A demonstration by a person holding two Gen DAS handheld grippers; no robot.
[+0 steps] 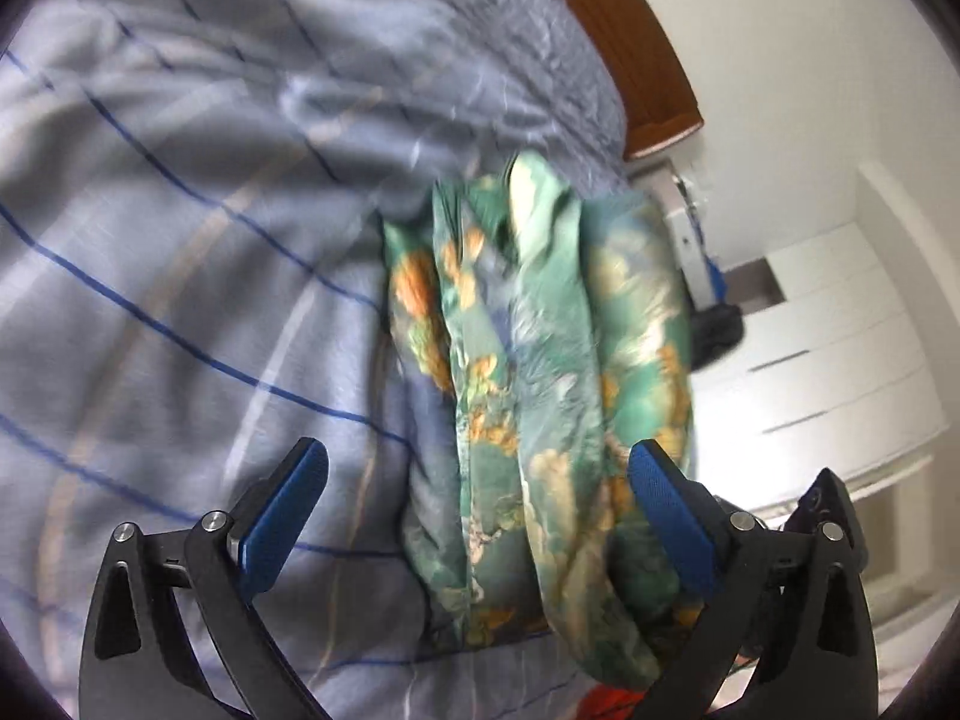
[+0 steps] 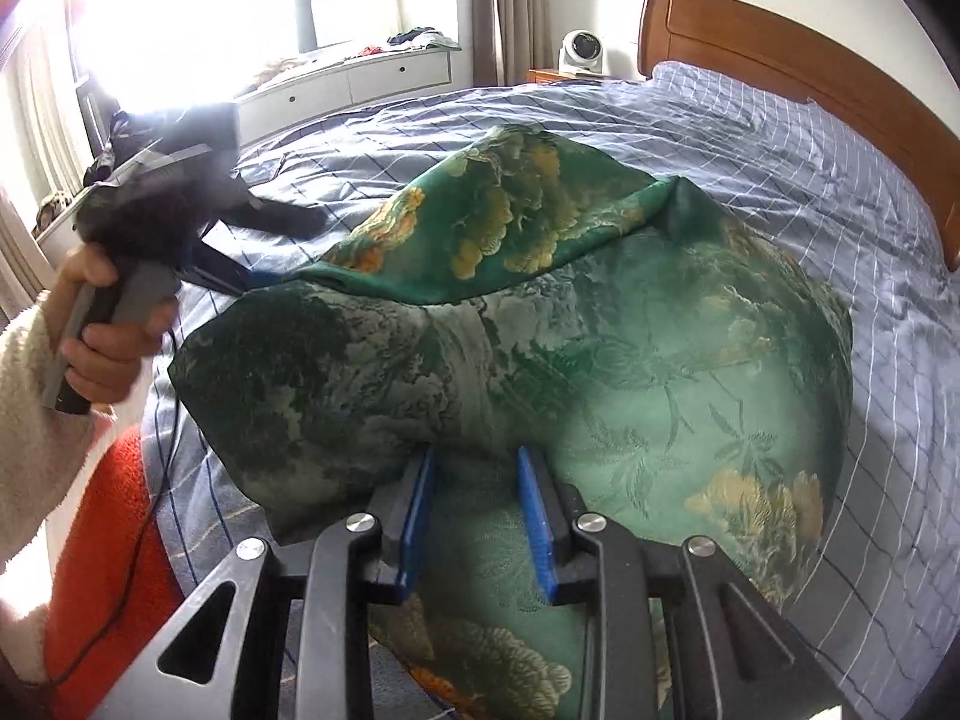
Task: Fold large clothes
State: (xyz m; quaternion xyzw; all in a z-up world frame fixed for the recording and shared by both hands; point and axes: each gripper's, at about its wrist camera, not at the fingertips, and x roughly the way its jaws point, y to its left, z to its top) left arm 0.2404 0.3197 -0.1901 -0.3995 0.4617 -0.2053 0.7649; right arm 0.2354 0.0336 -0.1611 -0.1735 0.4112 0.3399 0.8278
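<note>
A green satin garment (image 2: 600,348) with orange and cream flowers lies bunched on the blue checked bed sheet (image 2: 840,228). My right gripper (image 2: 477,456) is shut on a gathered fold at its near edge, and cloth fills the gap between the blue pads. In the left wrist view the garment (image 1: 528,372) runs in long folds away from my left gripper (image 1: 477,453), which stands wide open with the pads clear of the cloth. A hand (image 2: 102,336) in a cream sleeve holds the blurred left gripper (image 2: 276,246) at the garment's left end.
The sheet (image 1: 150,300) covers the whole bed. A wooden headboard (image 2: 780,60) rises at the far right, and a small white fan (image 2: 579,51) stands beside it. White drawers (image 1: 840,372) are beyond the bed's edge. Orange-red fabric (image 2: 108,540) is at the near left.
</note>
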